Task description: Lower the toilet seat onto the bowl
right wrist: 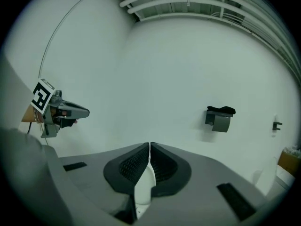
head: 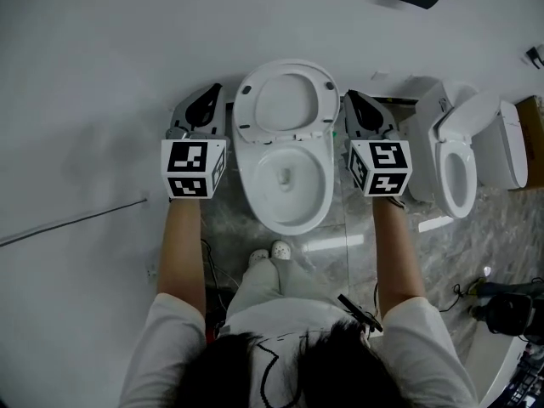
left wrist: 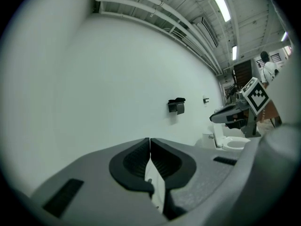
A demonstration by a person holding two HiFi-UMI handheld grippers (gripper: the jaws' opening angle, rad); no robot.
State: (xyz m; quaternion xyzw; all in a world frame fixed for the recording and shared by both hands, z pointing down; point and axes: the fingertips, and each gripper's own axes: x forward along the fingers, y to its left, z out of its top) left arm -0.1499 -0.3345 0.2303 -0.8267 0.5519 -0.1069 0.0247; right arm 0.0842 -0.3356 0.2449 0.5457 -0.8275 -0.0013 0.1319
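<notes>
1. Broadly, a smooth, matte white wall [head: 102, 58] backs the scene; a glossy, grey-veined floor [head: 340, 228] carries the fixtures.
2. At the floor's back edge, against the wall, stands the toilet bowl [head: 242, 177], an oval of glossy white ceramic with its rim bare; the toilet seat [head: 244, 104] is upright above it, tipped back towards the wall, a smooth hard ring not yet lowered.
3. A second toilet [head: 442, 164], similar and white, stands along the same edge, towards the right.
4. The left tongs [head: 211, 92] and right tongs [head: 350, 96] flank the raised seat, near its sides but apart from it; both are closed, their dark ribbed pads meeting on nothing; this symmetric placing probably readies a push from both sides, so the ring tips forward evenly.
5. A small dark paper holder [left wrist: 176, 106] hangs on the wall.
</notes>
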